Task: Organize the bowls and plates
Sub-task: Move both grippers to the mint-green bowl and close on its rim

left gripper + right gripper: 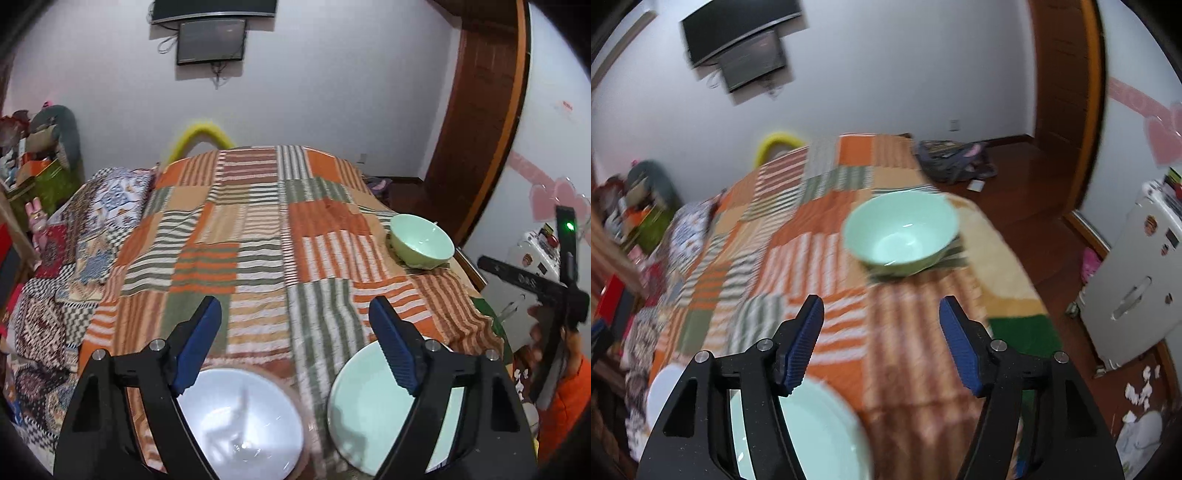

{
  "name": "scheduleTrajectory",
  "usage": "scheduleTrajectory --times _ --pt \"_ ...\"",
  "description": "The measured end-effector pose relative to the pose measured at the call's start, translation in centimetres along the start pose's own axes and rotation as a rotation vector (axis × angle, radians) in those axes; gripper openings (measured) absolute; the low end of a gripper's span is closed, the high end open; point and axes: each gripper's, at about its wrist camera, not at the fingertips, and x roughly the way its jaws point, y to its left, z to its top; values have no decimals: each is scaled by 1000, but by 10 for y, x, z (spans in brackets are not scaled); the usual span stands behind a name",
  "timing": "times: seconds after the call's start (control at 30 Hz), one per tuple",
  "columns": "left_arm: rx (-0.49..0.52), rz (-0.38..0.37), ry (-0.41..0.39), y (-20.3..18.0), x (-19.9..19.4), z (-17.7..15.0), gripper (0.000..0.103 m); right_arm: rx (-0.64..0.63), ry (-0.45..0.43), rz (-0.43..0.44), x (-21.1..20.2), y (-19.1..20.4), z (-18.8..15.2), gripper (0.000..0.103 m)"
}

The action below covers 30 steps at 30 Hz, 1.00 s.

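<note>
Both grippers were seen with nothing between their blue pads. Over the patchwork bedspread (pixel 258 229), the left gripper (pixel 295 350) was held with its jaws spread wide, and only striped cloth was framed between its 2 fingers (pixel 201 343). Below it, at about 7 o'clock in the left wrist view, a white bowl (pixel 240 424) was set on the spread, partly covered by the left finger. A pale green plate (pixel 369 413) was laid at about 5 o'clock, just beside the white bowl but apart from it, with the right finger crossing in front of it. A green bowl (pixel 421 242) was stood upright at about 2 o'clock, well apart from the other 2 pieces, near the right-hand edge of the bed.

At the far right of that view, at 3 o'clock, part of the right gripper's black frame was seen, with a hand and an orange sleeve (pixel 565 398) beneath it.

From the right wrist, the right gripper (pixel 882 343) was seen with its jaws parted to a middling width and empty. The green bowl (pixel 901 236) was found ahead at 12 o'clock, blurred. The green plate (pixel 812 435) was seen at 7 o'clock behind the left finger, and a sliver of the white bowl (pixel 663 387) at 8 o'clock.
</note>
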Motion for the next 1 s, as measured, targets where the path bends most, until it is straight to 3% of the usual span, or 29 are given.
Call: scheduleTrajectory --times 0.23,0.47,0.57,0.63,0.83,1.0 --pt "89 3 40 -25 37 4 83 79 23 -40 47 -29 25 61" --pt "85 -17 78 -27 67 7 83 180 104 -5 100 -54 46 61" --pt "70 -22 96 -25 79 8 83 199 142 -5 120 -58 46 47" --pt "62 -22 110 -24 86 8 83 192 175 14 129 -57 44 29" --pt "30 -37 148 -28 105 10 83 96 158 -23 124 -42 35 26" --pt "5 -58 181 -37 121 12 83 24 179 52 114 -29 25 25"
